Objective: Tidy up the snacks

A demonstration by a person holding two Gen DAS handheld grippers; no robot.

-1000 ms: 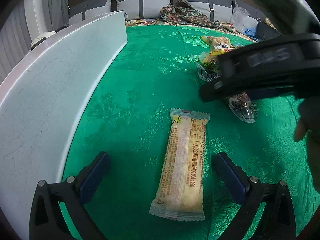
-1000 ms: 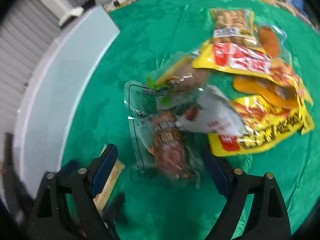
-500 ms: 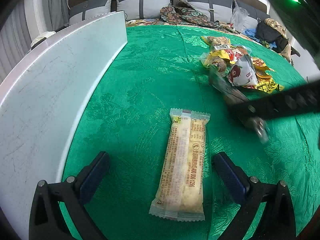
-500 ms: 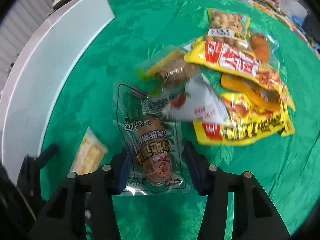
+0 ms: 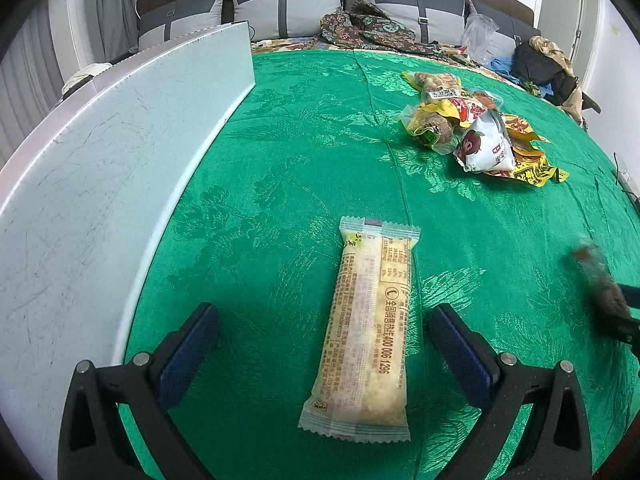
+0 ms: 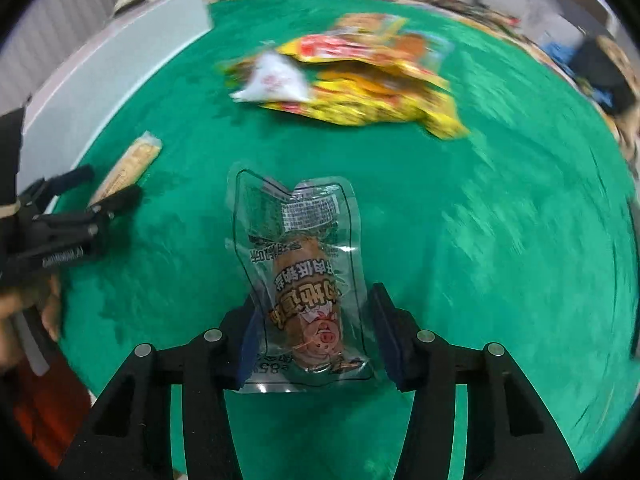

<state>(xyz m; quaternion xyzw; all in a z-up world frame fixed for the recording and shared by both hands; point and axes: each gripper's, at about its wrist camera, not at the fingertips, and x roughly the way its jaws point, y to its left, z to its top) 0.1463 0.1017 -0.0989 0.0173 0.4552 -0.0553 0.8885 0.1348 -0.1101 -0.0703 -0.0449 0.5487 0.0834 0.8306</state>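
My right gripper (image 6: 314,330) is clamped on a clear vacuum pack with a brown sausage (image 6: 306,280) inside; the blue pads press the pack's two sides, and its printed upper end sticks out ahead of the fingers, lifted over the green cloth. From my left camera the same pack (image 5: 600,280) shows as a dark blur at the right edge.

My left gripper (image 5: 320,354) hangs with its jaws wide apart, gripping nothing. Between them, flat on the cloth and touching neither pad, lies a long pale wrapped bar (image 5: 366,332), its sealed ends pointing toward me and away.

Toward the far right of the table sits the snack pile (image 5: 476,132): yellow and red packets, a bag of nuts at the back, and a white pouch (image 5: 486,148) on its near side, well apart from the bar.

The table (image 5: 312,128) is covered in a green patterned cloth. A scratched white board (image 5: 104,184) stands along its left edge. Beyond the far edge are grey cushions (image 5: 288,8), a rumpled patterned cloth (image 5: 368,28), a clear plastic bag (image 5: 478,36) and dark clothing (image 5: 536,64) at the far right corner.
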